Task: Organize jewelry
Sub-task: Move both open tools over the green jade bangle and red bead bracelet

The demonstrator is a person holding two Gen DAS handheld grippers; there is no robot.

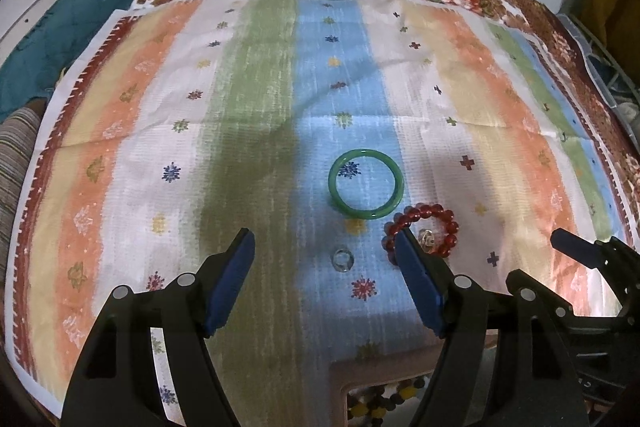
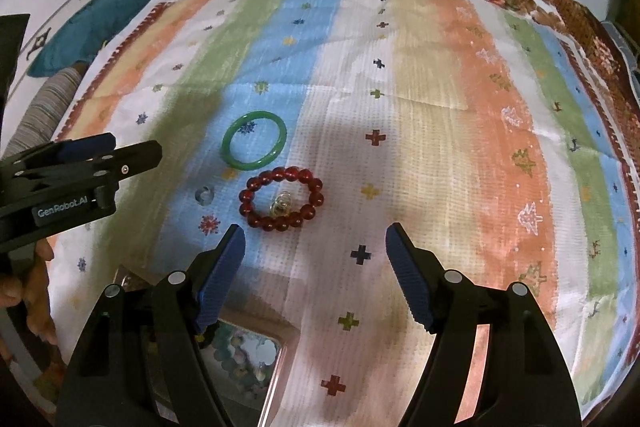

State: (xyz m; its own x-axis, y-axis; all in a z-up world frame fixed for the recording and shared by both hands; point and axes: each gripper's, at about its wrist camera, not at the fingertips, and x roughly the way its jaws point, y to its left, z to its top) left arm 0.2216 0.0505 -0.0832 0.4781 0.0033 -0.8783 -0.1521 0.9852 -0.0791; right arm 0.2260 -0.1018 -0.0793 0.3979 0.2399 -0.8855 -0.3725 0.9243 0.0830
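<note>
Both tongs are standing spread and empty over the striped cloth (image 2: 460,99): the red bead bracelet (image 2: 281,202), ringing a small clear ring (image 2: 282,206), is lying just ahead of the right gripper (image 2: 315,239), the nearer one, while the left gripper (image 1: 326,241) is straddling another clear ring (image 1: 343,259), with the green bangle (image 1: 365,183) lying beyond.

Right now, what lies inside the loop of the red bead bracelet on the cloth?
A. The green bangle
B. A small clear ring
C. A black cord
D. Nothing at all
B: in the right wrist view a small clear ring sits on the cloth inside the red bead bracelet, while the green bangle lies apart, beyond it.
</note>
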